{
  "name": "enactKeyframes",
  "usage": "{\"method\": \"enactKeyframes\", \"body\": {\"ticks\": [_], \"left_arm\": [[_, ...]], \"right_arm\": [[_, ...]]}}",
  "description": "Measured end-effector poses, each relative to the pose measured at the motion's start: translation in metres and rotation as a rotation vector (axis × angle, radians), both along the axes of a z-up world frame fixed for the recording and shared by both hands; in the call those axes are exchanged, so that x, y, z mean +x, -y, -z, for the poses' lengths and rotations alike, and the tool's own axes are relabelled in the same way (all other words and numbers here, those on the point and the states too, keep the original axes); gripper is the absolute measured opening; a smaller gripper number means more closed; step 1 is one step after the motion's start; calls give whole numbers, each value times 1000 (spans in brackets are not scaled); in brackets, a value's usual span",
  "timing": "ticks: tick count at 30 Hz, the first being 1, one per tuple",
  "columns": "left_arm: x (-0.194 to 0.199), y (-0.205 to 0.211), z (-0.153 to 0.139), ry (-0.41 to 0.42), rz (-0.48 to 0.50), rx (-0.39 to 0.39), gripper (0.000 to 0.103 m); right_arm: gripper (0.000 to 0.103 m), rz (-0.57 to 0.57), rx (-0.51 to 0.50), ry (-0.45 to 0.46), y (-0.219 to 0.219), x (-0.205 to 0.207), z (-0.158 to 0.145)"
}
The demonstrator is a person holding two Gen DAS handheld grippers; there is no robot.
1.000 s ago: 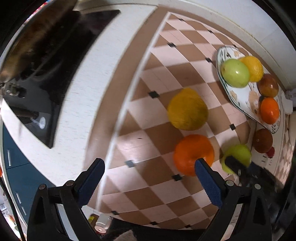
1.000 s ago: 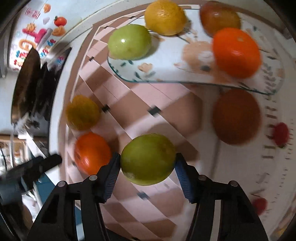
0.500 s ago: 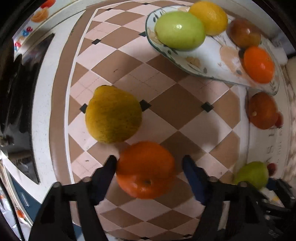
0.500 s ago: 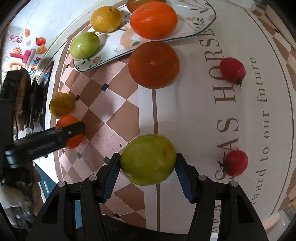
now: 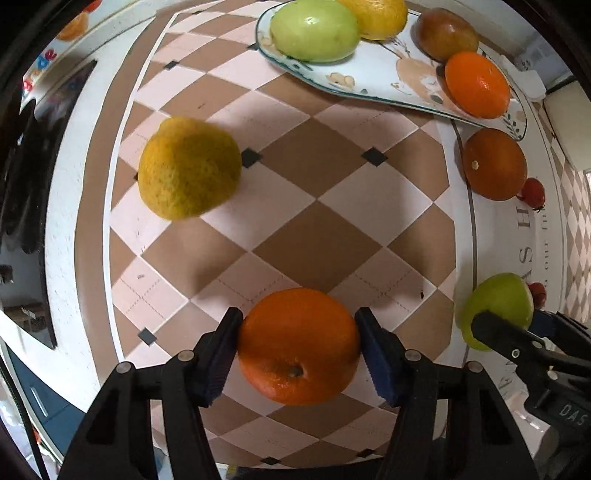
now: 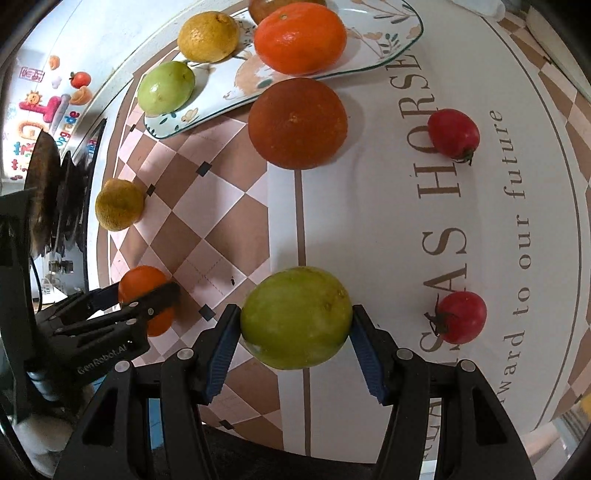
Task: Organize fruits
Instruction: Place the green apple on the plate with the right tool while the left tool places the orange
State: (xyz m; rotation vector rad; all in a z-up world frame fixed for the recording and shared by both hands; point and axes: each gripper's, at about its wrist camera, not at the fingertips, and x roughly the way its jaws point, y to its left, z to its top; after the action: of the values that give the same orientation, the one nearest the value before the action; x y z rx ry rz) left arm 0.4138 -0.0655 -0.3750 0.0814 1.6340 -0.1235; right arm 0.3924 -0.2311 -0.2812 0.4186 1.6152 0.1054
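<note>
Currently left gripper is closing on an orange, both pads against its sides, fruit on the checkered cloth; a yellow-green citrus sits further out on the left; plate at top holds a green fruit, a lemon, a brownish fruit and a second orange; a dark orange lies just beside the plate; right gripper is easing open around a green apple, pads touching it; two small red tomatoes to its right.
</note>
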Motion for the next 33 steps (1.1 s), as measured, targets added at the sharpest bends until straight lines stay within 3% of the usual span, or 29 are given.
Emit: {"method": "enactKeyframes", "body": {"ticks": [9, 14, 18, 20, 22, 27, 33], "left_arm": [[19, 1, -13, 5, -9, -25, 60], [48, 11, -55, 73, -1, -76, 60], [82, 27, -91, 139, -10, -134, 60], [99, 32, -95, 148, -19, -157, 60], [120, 35, -97, 144, -32, -166, 60], [160, 50, -57, 78, -51, -147, 60], [176, 59, -36, 40, -59, -93, 60]], "right_arm": [[60, -52, -4, 21, -7, -12, 38], [60, -42, -23, 87, 4, -6, 24], [60, 37, 8, 157, 37, 20, -2], [60, 87, 29, 187, 57, 42, -8], [60, 115, 31, 203, 74, 63, -7], [60, 161, 21, 193, 107, 131, 17], [60, 102, -21, 169, 107, 177, 43]]}}
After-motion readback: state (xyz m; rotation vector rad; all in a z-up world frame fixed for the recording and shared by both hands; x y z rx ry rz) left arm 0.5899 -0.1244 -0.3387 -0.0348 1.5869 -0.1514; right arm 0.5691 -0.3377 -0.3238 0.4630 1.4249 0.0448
